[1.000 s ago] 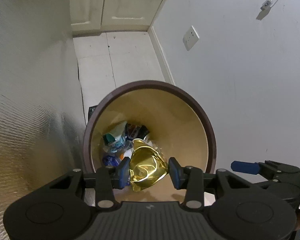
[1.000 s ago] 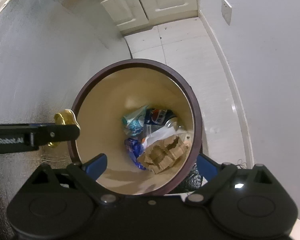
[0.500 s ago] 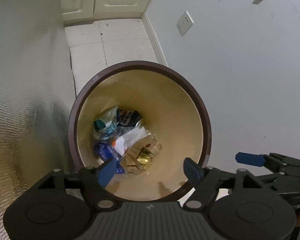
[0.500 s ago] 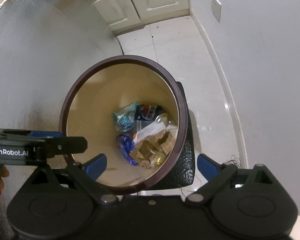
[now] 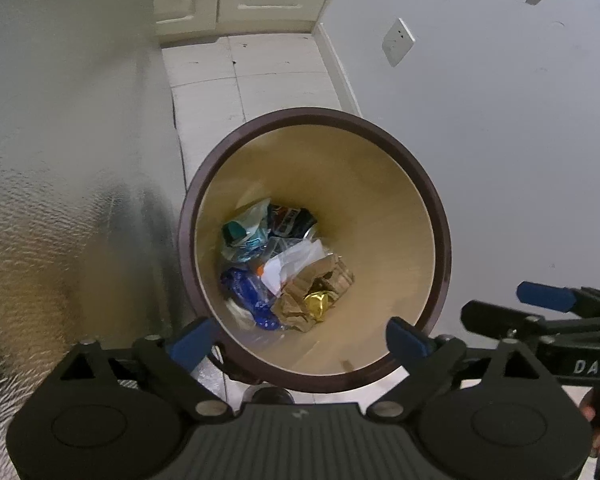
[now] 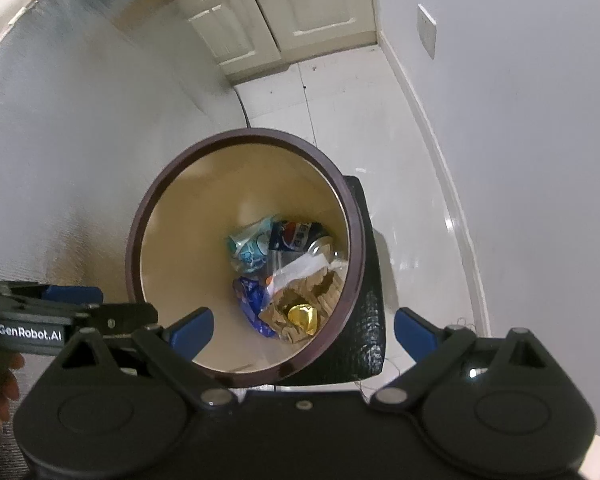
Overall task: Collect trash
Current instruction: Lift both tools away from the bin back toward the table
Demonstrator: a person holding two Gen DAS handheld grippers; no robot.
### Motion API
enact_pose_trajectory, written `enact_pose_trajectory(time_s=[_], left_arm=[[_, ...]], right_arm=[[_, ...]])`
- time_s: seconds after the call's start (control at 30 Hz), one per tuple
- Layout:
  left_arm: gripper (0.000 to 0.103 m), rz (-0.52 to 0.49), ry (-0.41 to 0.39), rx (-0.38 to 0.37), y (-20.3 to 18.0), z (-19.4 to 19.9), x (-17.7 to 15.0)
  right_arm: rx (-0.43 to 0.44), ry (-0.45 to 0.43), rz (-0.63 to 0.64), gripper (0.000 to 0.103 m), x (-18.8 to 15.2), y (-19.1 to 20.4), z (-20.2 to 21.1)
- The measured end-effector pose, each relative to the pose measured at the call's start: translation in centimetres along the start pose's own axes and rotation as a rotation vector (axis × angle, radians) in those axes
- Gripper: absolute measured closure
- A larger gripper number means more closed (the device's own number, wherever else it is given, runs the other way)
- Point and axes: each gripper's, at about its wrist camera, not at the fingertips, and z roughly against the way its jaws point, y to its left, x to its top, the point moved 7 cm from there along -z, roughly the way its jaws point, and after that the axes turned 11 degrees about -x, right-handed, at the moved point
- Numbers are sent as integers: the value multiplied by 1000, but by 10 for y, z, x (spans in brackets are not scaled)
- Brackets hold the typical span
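Observation:
A round bin [image 5: 428, 188] [image 6: 342, 196] with a dark brown rim and tan inside stands on the floor below both grippers. At its bottom lie a gold foil wrapper [image 5: 317, 305] [image 6: 301, 317] on crumpled brown paper [image 5: 300, 292] [image 6: 300, 292], a blue cola can [image 6: 296, 234], a teal packet [image 5: 242, 232] and a blue wrapper [image 5: 248, 292]. My left gripper [image 5: 298, 340] hovers over the bin's near rim, its jaws opening wide with nothing between them. My right gripper [image 6: 302, 330] stands open and empty above the bin.
A silvery textured appliance wall [image 5: 60, 160] [image 6: 80, 140] rises close on the left. A white wall [image 5: 500, 140] with a socket [image 5: 398, 40] is on the right. Pale floor tiles [image 6: 340, 100] run back to cream cabinet doors [image 6: 284, 12]. A black mat [image 6: 370, 300] lies beside the bin.
The left gripper let go of the gold foil wrapper, which dropped onto the brown paper in the bin. Its jaws spread wide. The right gripper stayed open.

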Motion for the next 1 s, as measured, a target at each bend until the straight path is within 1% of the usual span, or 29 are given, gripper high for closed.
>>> enact_pose_trajectory(time_s=[0.17,0.3,0.73,1.0], left_arm=[[0,1,-15,24,0,10,-1],[0,0,-30,40,1,19,-3],[0,-11,-77,64,-11,52,-14],[0,14,-133,72,-13,83,-25]], right_arm=[[0,-28,20,1,5,2,12],[-2,-54,42,0,8,6,23],[-41,-85,89,0,7,7,57],[-64,-107,103,0,6,7,83]])
